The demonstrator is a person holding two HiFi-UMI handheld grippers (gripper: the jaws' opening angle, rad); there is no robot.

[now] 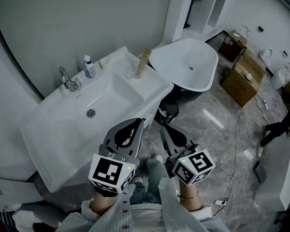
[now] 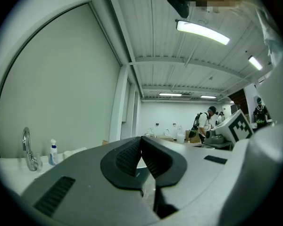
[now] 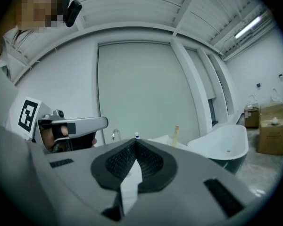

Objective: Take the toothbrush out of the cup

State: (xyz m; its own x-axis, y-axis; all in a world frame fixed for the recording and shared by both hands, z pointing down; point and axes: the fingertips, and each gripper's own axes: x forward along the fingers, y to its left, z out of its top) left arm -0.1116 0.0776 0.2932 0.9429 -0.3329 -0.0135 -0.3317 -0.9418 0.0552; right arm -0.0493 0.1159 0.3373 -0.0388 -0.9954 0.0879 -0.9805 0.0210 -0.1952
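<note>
Left gripper [image 1: 135, 124] is shut tight with nothing in it. Right gripper [image 1: 163, 127] is shut and empty too. Both are in front of the sink [image 1: 89, 114], well apart from the cup [image 1: 136, 73]. The toothbrush [image 1: 144, 61] stands in that cup at the back corner of the counter [image 1: 152, 86], near the bathtub [image 1: 183, 64]. It looks light, thin and stiff. The best spot to pinch is probably the tall handle above the rim. The cup could tip.
</note>
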